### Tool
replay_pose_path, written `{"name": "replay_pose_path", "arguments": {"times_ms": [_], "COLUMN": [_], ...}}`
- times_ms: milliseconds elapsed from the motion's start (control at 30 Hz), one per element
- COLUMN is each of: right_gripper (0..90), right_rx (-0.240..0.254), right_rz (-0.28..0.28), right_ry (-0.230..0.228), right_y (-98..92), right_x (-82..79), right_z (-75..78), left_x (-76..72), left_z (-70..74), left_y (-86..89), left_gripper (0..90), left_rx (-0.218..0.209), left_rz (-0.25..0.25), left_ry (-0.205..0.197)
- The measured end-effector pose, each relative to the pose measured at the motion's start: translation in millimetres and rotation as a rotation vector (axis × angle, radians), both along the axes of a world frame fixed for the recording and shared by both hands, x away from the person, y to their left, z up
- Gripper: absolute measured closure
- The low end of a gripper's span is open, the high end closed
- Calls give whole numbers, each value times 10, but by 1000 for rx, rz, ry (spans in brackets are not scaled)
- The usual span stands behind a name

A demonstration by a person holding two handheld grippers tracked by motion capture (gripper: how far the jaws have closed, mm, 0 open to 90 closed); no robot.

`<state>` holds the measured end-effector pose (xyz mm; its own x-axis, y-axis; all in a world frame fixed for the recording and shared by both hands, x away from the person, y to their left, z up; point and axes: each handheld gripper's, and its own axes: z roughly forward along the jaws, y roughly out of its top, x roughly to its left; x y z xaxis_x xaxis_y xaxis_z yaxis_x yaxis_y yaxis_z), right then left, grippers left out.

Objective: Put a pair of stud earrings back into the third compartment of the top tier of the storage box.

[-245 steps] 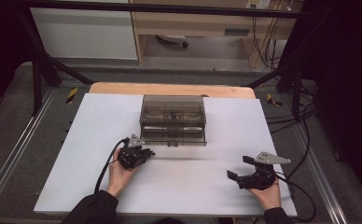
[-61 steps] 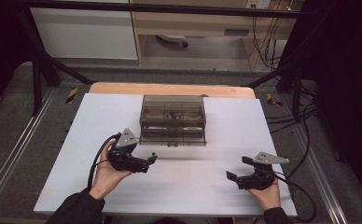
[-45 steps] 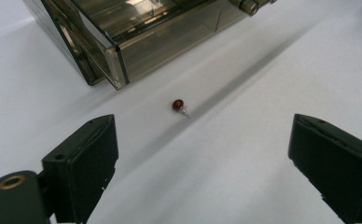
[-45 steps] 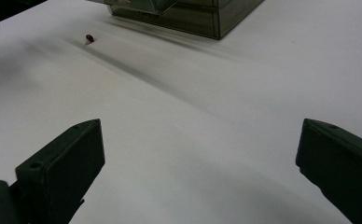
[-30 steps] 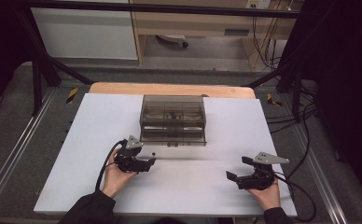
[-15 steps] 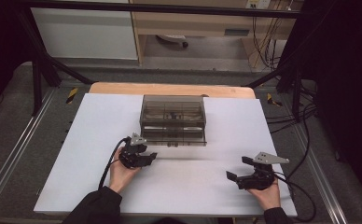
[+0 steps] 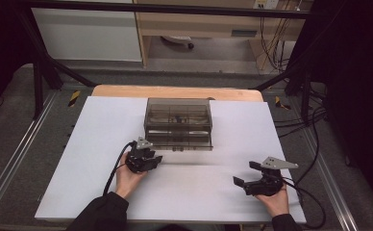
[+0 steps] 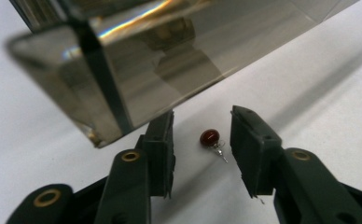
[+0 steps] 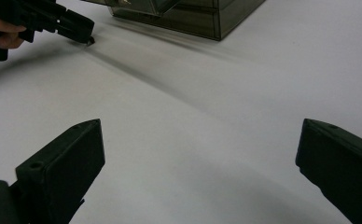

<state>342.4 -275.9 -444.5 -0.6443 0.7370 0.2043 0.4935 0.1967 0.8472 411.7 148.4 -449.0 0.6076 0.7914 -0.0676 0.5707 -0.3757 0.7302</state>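
A: Where is the left gripper (image 8: 201, 154)?
B: Low over the white table (image 7: 79, 159), just beside the smoky plastic drawer box (image 7: 178, 123). Its jaws are spread either side of a small red-headed earring (image 8: 210, 137) lying on the table; neither jaw touches it.

A: And the right gripper (image 7: 246, 181)?
B: Well apart from the box, jaws wide, holding nothing.

A: Progress?
B: Early, I judge. The earring is lined up but not gripped. Pickup and stowing remain.

Drawer box (image 8: 137, 60) blurred, edge-cropped.
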Motion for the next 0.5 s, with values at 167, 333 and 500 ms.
{"name": "replay_pose_path", "arguments": {"times_ms": [167, 333, 500], "right_gripper": [18, 18, 18], "right_rx": [0, 2, 2], "right_rz": [1, -1, -2], "right_ry": [1, 0, 0], "right_y": [2, 0, 1], "right_x": [0, 0, 0], "right_z": [-2, 0, 1], "left_x": [-2, -11, -21], "left_z": [-21, -22, -21], "left_y": [-33, -58, -81], "left_gripper": [648, 685, 750], "left_rx": [9, 16, 32], "left_rz": [-9, -7, -9], "left_ry": [7, 0, -7]}}
